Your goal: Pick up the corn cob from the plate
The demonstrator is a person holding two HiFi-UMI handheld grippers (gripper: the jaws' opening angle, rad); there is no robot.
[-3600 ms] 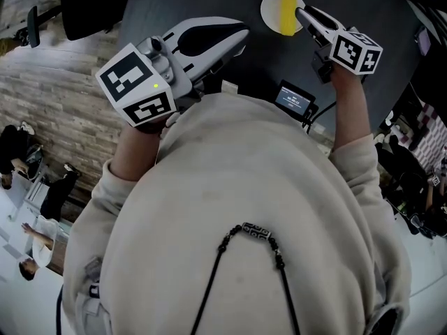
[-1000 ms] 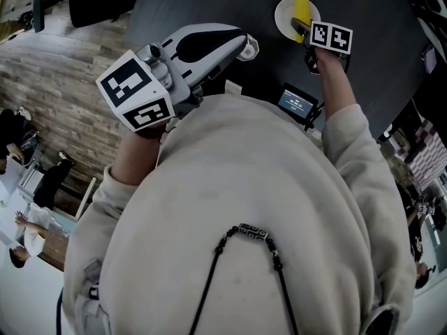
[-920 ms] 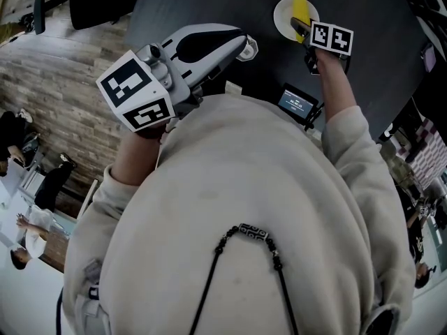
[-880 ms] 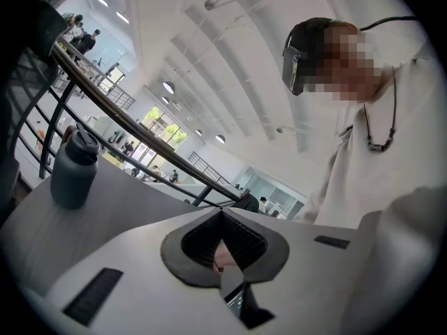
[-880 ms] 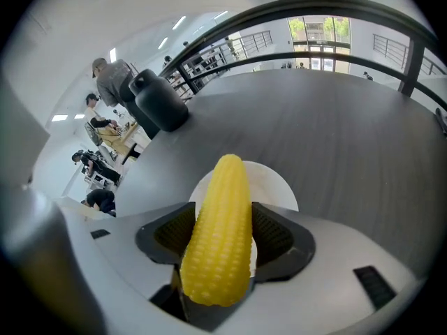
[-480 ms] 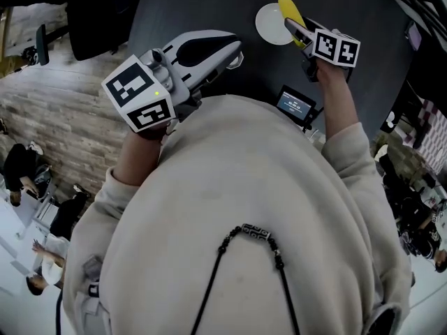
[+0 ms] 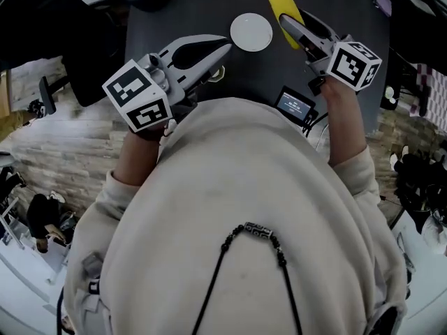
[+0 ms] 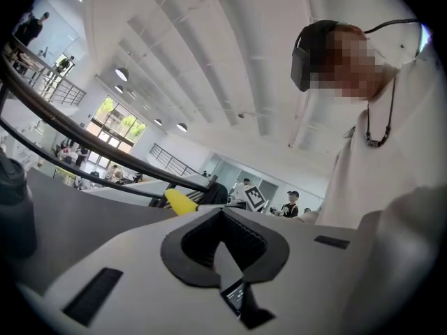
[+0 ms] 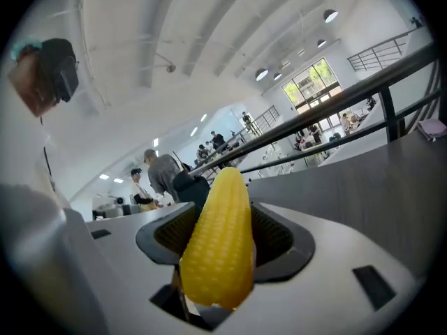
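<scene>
Since a second ago the right gripper (image 7: 293,28) has climbed away from the dark table (image 7: 174,12), and the corn cob (image 7: 281,0) has gone up with it. The cob then lay across the white plate (image 7: 251,32). It now shows at the top of the head view, right of centre and off the plate, which sits bare just to its left.

In the right gripper view the cob stands lengthwise between the two dark pads, its tapered tip pointing away from the camera and its blunt end down near the root of the jaws. The jaws stand wide, yet both pads press on the cob's flanks — a firm hold, nothing loose.

The left gripper (image 7: 221,58) hangs at the upper left of the head view, beside the plate, its jaws closed together on nothing. It has barely shifted.

Judged from this, the pick-up itself looks done, with cob and plate parted. What remains is keeping the squeeze steady, since a rounded, kernelled cob could slide along the pads if the grip eased.
</scene>
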